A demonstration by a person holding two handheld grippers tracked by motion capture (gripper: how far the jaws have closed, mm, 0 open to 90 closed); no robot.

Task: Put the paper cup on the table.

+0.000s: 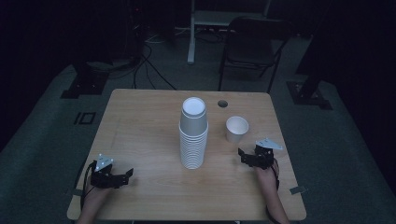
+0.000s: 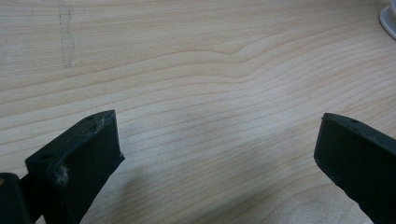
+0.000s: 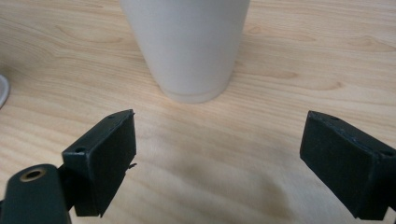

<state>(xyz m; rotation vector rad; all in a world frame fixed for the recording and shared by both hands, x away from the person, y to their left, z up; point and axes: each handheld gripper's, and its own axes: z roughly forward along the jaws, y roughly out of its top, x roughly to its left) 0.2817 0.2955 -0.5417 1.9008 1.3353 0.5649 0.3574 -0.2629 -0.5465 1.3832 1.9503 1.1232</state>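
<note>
A tall stack of white paper cups (image 1: 194,135) stands at the middle of the wooden table (image 1: 140,121). A single white cup (image 1: 236,129) stands upright to its right, mouth up. My right gripper (image 1: 243,157) rests on the table just in front of that cup, open and empty. In the right gripper view the cup (image 3: 189,46) stands close ahead of the spread jaws of the gripper (image 3: 219,133), apart from them. My left gripper (image 1: 125,176) lies near the front left corner, open and empty. The left gripper (image 2: 217,135) faces bare wood, with the stack's base (image 2: 389,18) at the top right.
A round cable hole (image 1: 222,103) sits near the table's far edge, behind the single cup. A dark chair (image 1: 252,44) and a white post (image 1: 191,32) stand beyond the table. Cables lie on the floor (image 1: 149,65) at the back left. The room is dim.
</note>
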